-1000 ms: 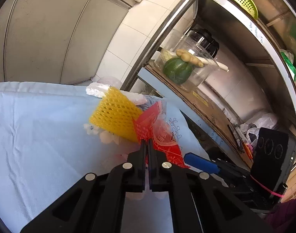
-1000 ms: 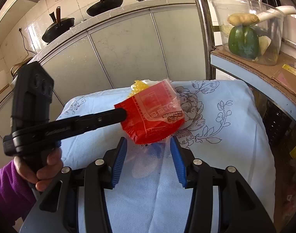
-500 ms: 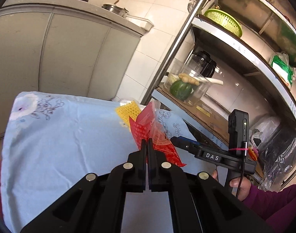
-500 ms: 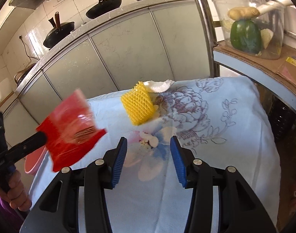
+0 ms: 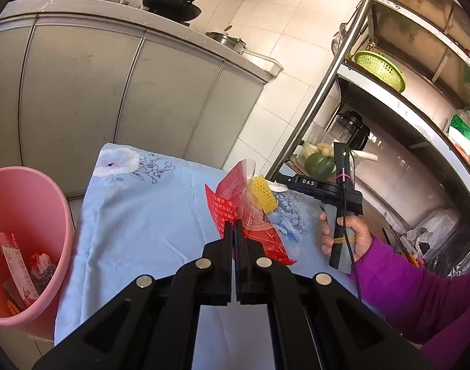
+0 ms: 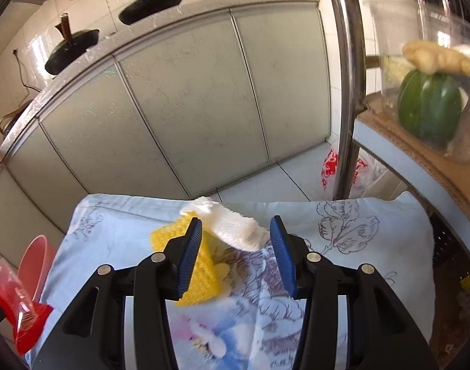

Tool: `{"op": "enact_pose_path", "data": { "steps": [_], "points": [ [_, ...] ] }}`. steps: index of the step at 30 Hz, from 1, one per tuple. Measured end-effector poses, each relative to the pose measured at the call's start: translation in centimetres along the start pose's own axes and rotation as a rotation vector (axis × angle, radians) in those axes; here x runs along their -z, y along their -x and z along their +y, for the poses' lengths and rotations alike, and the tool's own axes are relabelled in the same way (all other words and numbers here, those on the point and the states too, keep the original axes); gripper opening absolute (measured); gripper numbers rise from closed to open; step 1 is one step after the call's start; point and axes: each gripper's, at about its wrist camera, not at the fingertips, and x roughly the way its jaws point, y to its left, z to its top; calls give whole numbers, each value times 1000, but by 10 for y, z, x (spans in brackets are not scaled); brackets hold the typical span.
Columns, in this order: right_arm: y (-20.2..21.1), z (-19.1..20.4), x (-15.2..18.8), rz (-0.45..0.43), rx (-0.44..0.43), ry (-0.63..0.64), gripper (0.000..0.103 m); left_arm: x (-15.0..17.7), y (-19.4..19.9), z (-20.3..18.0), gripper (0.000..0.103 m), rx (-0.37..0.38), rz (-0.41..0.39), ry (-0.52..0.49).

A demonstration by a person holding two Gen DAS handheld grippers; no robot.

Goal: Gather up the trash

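Note:
My left gripper (image 5: 235, 226) is shut on a red and clear plastic wrapper (image 5: 250, 215) and holds it above the blue flowered tablecloth (image 5: 148, 209). The wrapper also shows at the far left of the right wrist view (image 6: 19, 311). A pink bin (image 5: 25, 215) with several bits of trash inside stands left of the table. My right gripper (image 6: 236, 252) is open over a yellow foam net (image 6: 201, 265) and a white foam net (image 6: 235, 225) lying at the far end of the table. The left pad hides part of the yellow net.
A metal shelf rack (image 5: 327, 92) stands right of the table, with a clear tub holding a green squash (image 6: 429, 108) and ginger. Grey cabinets (image 6: 188, 108) with pans on top lie behind. A red-printed plastic bag (image 6: 330, 166) sits on the floor.
My left gripper has carried the wrapper back and to the left, toward the pink bin. My right gripper has moved forward to the yellow and white foam nets, still open.

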Motion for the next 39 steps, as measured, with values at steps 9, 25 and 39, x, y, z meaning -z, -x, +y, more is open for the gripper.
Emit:
{"op": "enact_pose_path", "data": {
  "steps": [9,25,39],
  "points": [
    [-14,-7,12,31,13,-6,15,6,-5,6,1,-8,17,32],
    [87,16,69,8,39,26,13,17,-9,-7,1,-81,36,4],
    [118,40,139,195,-42,72,14,27,9,-30,1,-78,26,-43]
  ]
}}
